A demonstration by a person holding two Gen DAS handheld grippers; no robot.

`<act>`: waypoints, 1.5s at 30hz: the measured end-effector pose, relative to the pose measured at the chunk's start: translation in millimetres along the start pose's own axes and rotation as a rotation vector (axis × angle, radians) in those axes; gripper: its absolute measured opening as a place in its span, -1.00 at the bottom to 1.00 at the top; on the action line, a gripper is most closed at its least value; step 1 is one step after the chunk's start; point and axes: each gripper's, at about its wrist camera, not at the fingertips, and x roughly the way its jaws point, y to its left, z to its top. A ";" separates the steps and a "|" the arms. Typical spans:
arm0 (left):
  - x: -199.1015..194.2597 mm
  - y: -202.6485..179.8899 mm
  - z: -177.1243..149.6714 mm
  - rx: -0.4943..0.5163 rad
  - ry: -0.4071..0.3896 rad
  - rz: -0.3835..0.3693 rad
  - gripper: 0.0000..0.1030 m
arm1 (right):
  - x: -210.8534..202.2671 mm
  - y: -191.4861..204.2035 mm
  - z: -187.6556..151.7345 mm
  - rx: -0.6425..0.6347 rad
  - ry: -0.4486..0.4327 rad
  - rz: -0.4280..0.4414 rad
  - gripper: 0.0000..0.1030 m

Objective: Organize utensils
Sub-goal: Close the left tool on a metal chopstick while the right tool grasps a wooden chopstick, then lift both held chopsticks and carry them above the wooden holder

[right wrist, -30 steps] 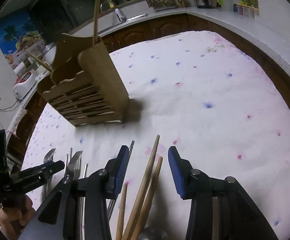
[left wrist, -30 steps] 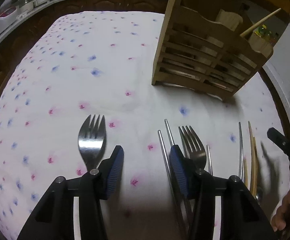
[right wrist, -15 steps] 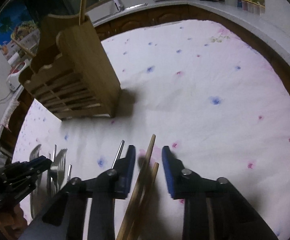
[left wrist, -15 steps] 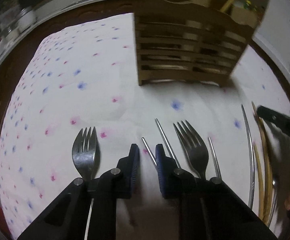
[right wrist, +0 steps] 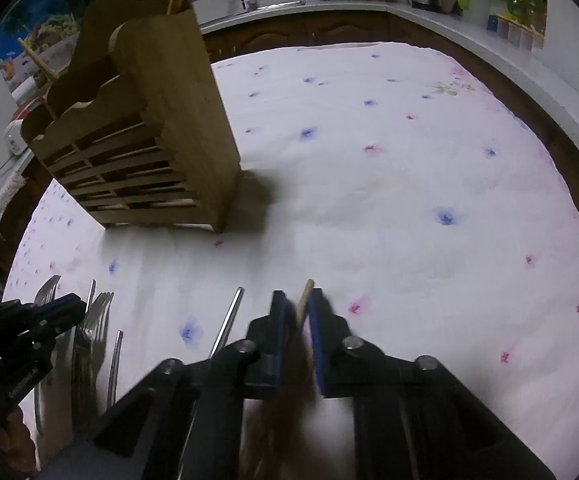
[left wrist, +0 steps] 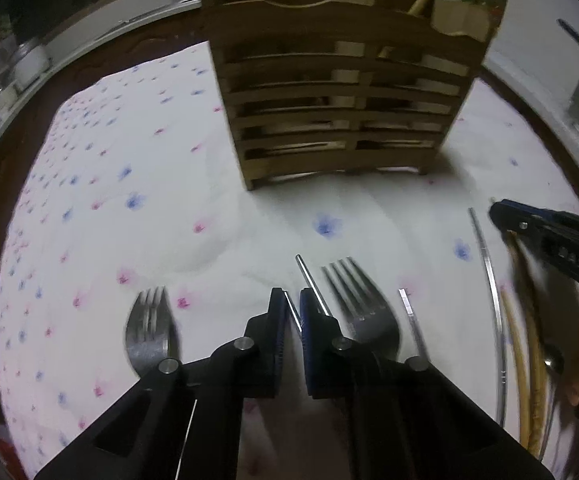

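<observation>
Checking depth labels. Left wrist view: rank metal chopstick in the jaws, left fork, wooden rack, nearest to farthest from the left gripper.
1. Metal chopstick: between the pads of the left gripper, which has just closed on it.
2. Left fork: flat on the cloth, just left of the fingers.
3. Wooden rack: upright, straight ahead, far across the cloth.

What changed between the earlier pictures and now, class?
Both grippers' jaws have just been closing: the left gripper onto a metal chopstick, the right gripper onto a wooden chopstick. The forks and wooden holder stayed put.
</observation>
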 end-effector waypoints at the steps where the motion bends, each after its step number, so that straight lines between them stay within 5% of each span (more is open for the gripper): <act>1: 0.0 0.3 -1.1 0.007 0.003 -0.002 -0.91 | -0.2 -3.0 0.1 0.011 0.002 0.014 -0.82; 12: -3.8 2.7 3.2 -0.006 0.060 0.031 -0.82 | -0.4 -9.0 0.0 0.037 -0.003 0.049 -0.82; 18: -6.7 -1.0 1.1 -0.010 0.035 0.030 -0.95 | -1.7 -12.3 0.5 0.060 -0.010 0.074 -0.85; 35: -179.4 30.5 -58.4 -0.088 -0.295 -0.102 -0.96 | -136.8 23.8 -17.6 -0.001 -0.234 0.212 -0.91; 45: -254.2 44.4 -111.0 -0.106 -0.416 -0.131 -0.96 | -206.1 46.0 -35.1 -0.060 -0.342 0.233 -0.91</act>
